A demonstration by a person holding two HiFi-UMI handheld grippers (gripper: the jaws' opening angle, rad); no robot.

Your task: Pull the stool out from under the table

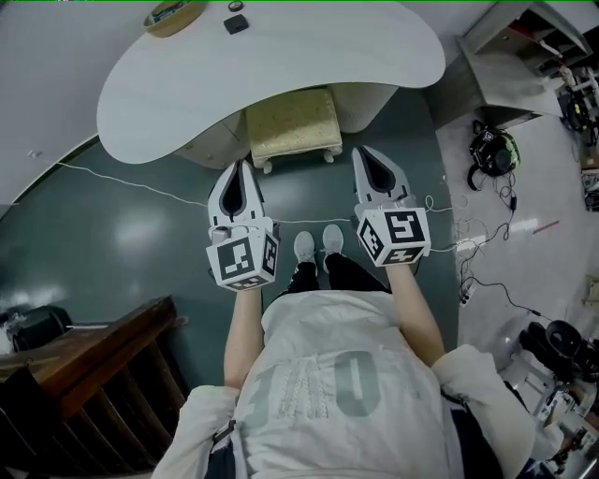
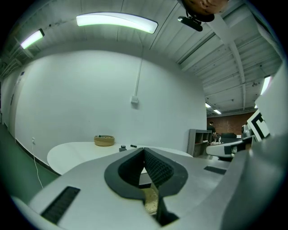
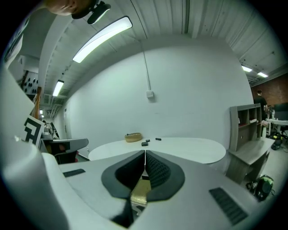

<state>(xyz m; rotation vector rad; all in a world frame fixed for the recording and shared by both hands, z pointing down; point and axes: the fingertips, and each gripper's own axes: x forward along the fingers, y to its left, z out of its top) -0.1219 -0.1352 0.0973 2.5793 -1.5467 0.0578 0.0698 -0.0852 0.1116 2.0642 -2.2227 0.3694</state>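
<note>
You stand on a dark green floor before one white, kidney-shaped table set against a plain white wall, with a grey shelf unit off to your right. One stool, beige-cushioned, sits half tucked under the table's near edge, just ahead of the gap between your two tools. The tabletop carries one woven basket and three small dark items. Your left gripper and right gripper each have their jaws pressed together, holding nothing.
</note>
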